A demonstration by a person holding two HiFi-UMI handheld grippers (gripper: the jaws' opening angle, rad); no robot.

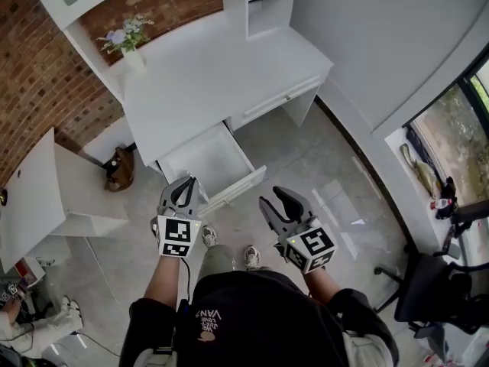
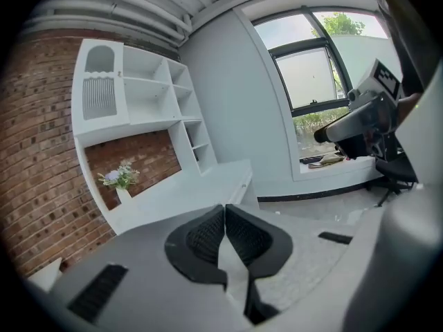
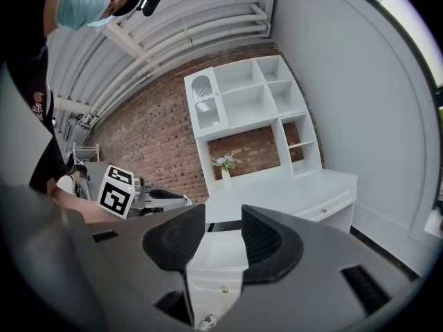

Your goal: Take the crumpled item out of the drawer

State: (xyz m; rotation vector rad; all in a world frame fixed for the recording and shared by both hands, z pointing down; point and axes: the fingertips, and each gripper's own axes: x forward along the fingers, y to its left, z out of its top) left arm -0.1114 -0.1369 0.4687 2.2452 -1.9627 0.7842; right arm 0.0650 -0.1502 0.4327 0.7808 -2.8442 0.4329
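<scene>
One drawer (image 1: 241, 186) out, contents unclear; left claw (image 1: 183, 185) closed, right claw (image 1: 278, 199) parted.

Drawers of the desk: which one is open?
The drawer nearer the vase, pulled far out over the floor; the other drawer sits shut, flush with the desk front.

The open drawer (image 1: 208, 159) juts from the left of the counter (image 1: 221, 75) front, a shut drawer (image 1: 279, 98) sits in its right, a flower vase (image 1: 131, 48) stands on its back left corner, shelves (image 1: 267, 2) on its back right
</scene>
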